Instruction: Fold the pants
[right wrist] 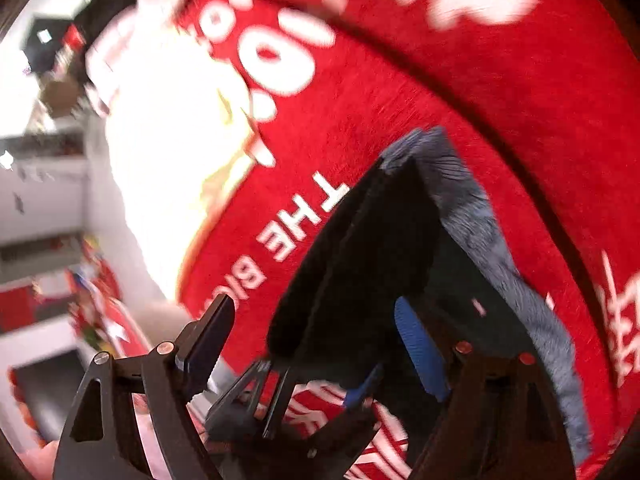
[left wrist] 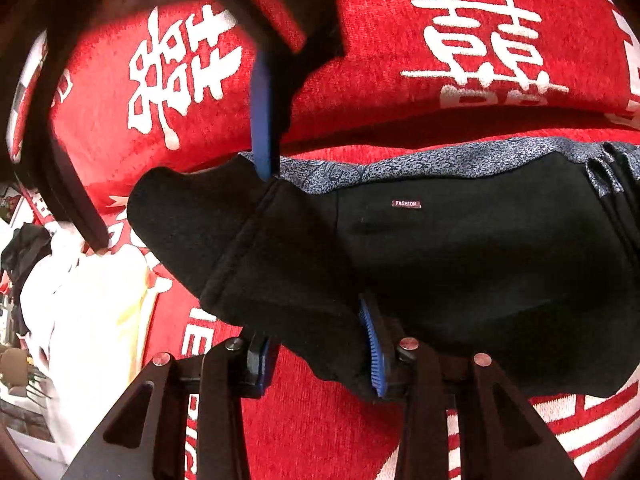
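Two views. Left wrist: left tongs [left wrist: 320,354] clamped on a bunched fold of the black pants [left wrist: 460,264], which lie across the red blanket [left wrist: 360,80] from centre toward 3 o'clock. Right tongs [left wrist: 176,184] at 10 o'clock, apart, empty.

Right wrist, blurred: pants at 5 o'clock. Risk: the thick bunch may slip and undo the fold.

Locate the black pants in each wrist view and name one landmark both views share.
Left wrist: black pants fill centre and right, one end clamped in the left gripper.
Right wrist: they run from centre to lower right, blurred.
Shared landmark: red blanket with white lettering.
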Motion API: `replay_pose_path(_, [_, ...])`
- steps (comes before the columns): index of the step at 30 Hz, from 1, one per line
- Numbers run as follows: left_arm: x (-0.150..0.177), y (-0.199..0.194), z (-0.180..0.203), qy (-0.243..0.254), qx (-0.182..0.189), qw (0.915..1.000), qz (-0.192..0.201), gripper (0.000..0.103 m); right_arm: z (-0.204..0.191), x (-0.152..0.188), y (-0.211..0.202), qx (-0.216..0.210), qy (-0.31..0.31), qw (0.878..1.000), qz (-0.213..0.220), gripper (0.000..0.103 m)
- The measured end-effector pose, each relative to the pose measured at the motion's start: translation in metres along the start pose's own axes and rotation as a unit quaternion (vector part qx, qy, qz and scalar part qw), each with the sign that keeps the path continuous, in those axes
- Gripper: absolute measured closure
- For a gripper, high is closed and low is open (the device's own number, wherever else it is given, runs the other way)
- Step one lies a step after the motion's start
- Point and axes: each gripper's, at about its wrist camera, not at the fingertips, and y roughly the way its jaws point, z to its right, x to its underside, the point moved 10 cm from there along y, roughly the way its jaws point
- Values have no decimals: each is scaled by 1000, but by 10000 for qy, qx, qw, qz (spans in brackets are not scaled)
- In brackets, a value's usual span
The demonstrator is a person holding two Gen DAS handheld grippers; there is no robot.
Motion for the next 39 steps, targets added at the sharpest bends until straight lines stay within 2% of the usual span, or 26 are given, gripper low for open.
replay_pose_path(2, [-1,2,-1,-2,-18,10000,20,65,-2,-3,19,228,-187,9991,-314,18])
replay_pose_path(3, [-2,2,-1,11,-31,10000,40,65,1,-2,29,336,-238,9979,-496,21])
replay_pose_path(4, [-2,3,-1,37,-42,10000,35,65,7,-1,34,443,-225,9972,-566,54])
replay_pose_path(5, [0,5,-1,63,-22,10000,7,65,14,0,36,530,-210,9968,-566,75])
replay_pose_path(6, [1,6,2,92,27,9999,-40,65,19,2,34,489,-131,9975,-484,83])
replay_pose_path(7, [0,2,3,130,52,9999,32,65,23,4,26,350,-25,9989,-305,85])
replay_pose_path(11, [-19,-28,19,416,264,9978,439,65,37,23,-13,-63,124,9987,480,86])
replay_pose_path(13, [-31,-49,28,471,420,9960,625,65,44,40,-38,-443,272,9945,908,86])
replay_pose_path(15, [-44,-70,37,464,614,9942,745,65,54,64,-65,-902,508,9849,1390,86])
replay_pose_path(18, [-62,-103,58,446,944,9906,889,65,73,98,-101,-1404,825,9647,2071,86])
replay_pose_path(20, [-72,-125,78,466,1164,9872,983,65,87,123,-124,-1595,1006,9507,2463,86])
replay_pose_path(24, [-94,-164,132,744,1580,9779,1149,65,130,193,-164,-1872,1468,9181,3169,86])
replay_pose_path(26, [-99,-181,172,1026,1760,9719,1178,65,157,231,-179,-1963,1734,9026,3416,86])
replay_pose_path(31, [-89,-198,272,1730,2087,9572,1014,65,228,313,-180,-2023,2359,8776,3651,86])
replay_pose_path(33, [-79,-194,309,1997,2160,9513,926,65,260,346,-164,-2029,2656,8671,3695,85])
replay_pose_path(36, [-56,-174,356,2321,2163,9465,583,65,305,370,-125,-1983,3142,8573,3564,85])
replay_pose_path(39, [-40,-151,373,2500,2075,9451,339,65,334,384,-89,-1947,3479,8525,3381,85])
